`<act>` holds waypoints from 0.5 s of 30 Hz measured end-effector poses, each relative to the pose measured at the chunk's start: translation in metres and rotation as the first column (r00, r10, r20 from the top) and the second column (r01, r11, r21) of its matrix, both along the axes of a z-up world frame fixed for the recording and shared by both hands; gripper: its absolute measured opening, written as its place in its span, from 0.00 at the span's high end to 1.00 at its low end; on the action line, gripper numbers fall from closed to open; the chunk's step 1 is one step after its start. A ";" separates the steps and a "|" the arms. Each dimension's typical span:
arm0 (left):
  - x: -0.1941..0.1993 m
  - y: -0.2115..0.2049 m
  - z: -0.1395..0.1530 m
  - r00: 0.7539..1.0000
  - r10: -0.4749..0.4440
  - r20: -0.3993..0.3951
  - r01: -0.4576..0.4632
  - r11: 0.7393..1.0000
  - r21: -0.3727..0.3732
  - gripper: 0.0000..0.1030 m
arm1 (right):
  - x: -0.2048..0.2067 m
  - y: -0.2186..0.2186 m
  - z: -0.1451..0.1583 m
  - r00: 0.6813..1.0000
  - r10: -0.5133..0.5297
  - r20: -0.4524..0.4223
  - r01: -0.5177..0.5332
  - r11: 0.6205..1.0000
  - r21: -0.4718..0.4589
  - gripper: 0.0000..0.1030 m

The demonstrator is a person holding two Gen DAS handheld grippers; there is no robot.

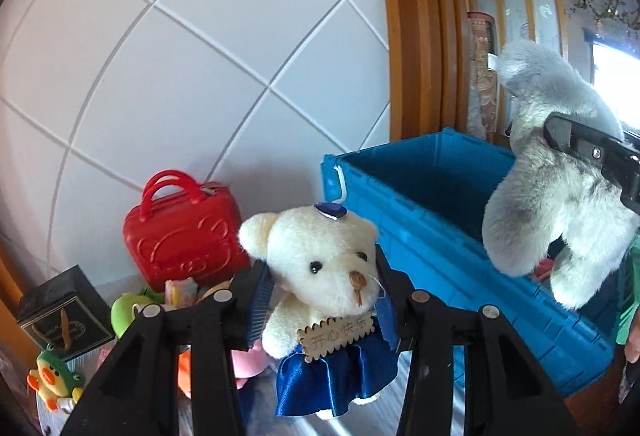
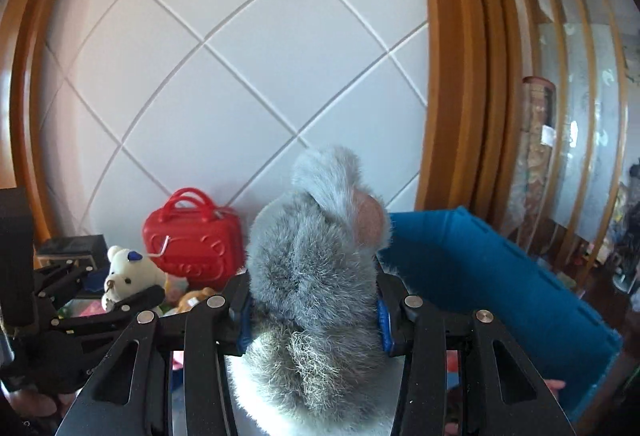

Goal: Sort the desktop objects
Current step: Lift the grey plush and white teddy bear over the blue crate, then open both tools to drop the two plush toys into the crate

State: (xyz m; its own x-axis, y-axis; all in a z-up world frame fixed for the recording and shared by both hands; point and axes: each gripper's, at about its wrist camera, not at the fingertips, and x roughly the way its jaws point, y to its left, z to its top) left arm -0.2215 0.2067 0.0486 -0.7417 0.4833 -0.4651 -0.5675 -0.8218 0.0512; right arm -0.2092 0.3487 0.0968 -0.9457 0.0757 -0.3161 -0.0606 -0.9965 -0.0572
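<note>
The left claw point(image 1: 320, 300) is clamped on a cream teddy bear point(image 1: 320, 268) in a blue satin skirt, its pads pressing the bear's sides just under the head, and the bear hangs clear of the counter point(image 1: 360, 424), to the left of the bin. The right claw point(image 2: 314, 312) is likewise closed on a grey plush animal point(image 2: 316, 268), gripped around its middle; in the left wrist view that grey toy hangs above the right part of the blue storage bin point(image 1: 440, 248), near its rim. Judging from this, the sorting is mid-way: two soft toys are lifted and look bound for the bin, but neither is in it yet. The bin stands open at the right, against the wooden door frame point(image 1: 412, 36); most of its visible inside looks bare, though something reddish shows low beneath the grey toy and I cannot tell what it is. Left behind on the counter, far left by the tiled wall point(image 1: 180, 56), are a red toy suitcase point(image 1: 184, 236), a dark box point(image 1: 64, 312), a green toy point(image 1: 128, 308), a small duck figure point(image 1: 56, 384) and some pink and orange pieces, so much apparently remains to be sorted.
</note>
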 end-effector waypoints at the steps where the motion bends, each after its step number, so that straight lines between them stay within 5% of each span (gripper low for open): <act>1: 0.002 0.018 0.004 1.000 -0.030 0.001 0.030 1.000 0.002 0.57 | 0.004 0.013 0.003 1.000 -0.019 0.001 0.019 1.000 0.007 0.57; 7: 0.020 0.132 0.020 0.984 -0.177 0.006 0.177 0.984 -0.009 0.57 | 0.024 0.096 0.010 0.989 -0.144 0.027 0.142 0.989 0.050 0.57; 15: 0.044 0.241 0.008 0.952 -0.298 0.076 0.304 0.948 -0.094 0.57 | 0.022 0.183 -0.022 0.966 -0.239 0.098 0.240 0.971 0.010 0.57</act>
